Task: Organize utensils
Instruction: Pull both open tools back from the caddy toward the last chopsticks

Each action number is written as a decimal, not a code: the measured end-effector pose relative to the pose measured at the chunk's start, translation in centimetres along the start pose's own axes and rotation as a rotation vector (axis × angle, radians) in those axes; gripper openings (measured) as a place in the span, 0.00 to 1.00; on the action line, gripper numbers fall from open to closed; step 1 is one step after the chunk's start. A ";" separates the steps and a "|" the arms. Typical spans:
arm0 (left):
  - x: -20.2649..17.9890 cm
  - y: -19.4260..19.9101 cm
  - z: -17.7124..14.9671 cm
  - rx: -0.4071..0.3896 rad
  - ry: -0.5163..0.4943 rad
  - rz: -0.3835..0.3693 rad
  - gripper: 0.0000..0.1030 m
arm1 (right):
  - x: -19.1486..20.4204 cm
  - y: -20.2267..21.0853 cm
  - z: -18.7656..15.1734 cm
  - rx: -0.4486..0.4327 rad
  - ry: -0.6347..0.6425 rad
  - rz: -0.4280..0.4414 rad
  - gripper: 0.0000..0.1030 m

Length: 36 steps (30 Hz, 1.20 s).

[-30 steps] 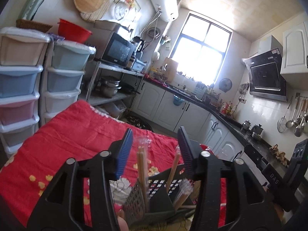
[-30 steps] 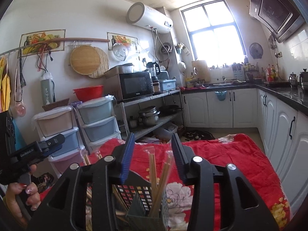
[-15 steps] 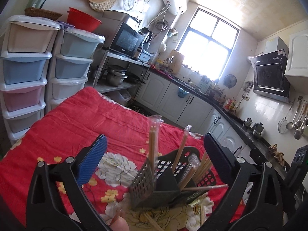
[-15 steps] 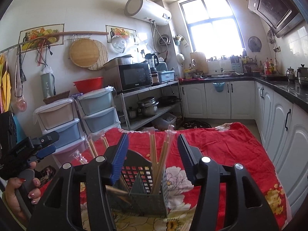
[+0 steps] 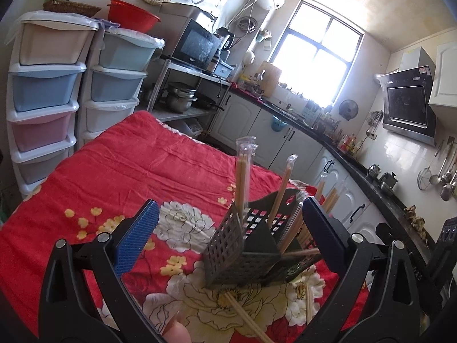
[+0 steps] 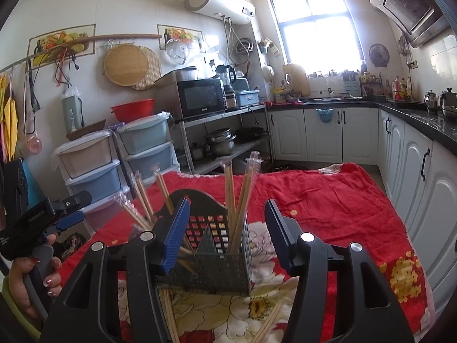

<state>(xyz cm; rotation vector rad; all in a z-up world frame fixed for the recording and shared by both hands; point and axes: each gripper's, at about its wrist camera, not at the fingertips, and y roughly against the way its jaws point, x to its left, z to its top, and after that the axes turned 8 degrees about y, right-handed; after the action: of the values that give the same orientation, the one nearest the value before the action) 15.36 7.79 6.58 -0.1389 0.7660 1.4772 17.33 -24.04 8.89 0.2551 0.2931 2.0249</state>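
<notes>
Left gripper point(image 5: 228, 228) spread wide, empty; right gripper point(image 6: 227, 228) likewise parted, empty. Utensil caddy point(image 6: 217, 257) upright ahead of both, wrapped chopsticks point(image 6: 238, 200) standing inside. Loose chopsticks point(image 5: 248, 317) flat beside caddy base, nearer left gripper.

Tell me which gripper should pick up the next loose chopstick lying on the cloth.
Probably the right gripper: open, with loose wooden chopsticks on the red floral cloth just below its fingers. The left gripper is open too, straddling the dark perforated utensil holder.
</notes>
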 end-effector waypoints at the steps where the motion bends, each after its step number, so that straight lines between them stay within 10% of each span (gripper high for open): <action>1: 0.2 0.0 -0.2 0.005 0.004 0.002 0.90 | 0.1 0.0 -0.1 0.004 0.002 0.000 0.51; 36: -0.1 -3.7 -7.8 0.285 -0.009 -0.003 0.90 | -0.1 -0.2 -5.8 0.203 0.010 -0.009 0.52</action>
<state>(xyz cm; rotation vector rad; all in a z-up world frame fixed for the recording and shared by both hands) 15.84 3.13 -0.62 0.0823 0.9593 1.3500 15.77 -24.55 3.29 0.3693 0.5065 1.9897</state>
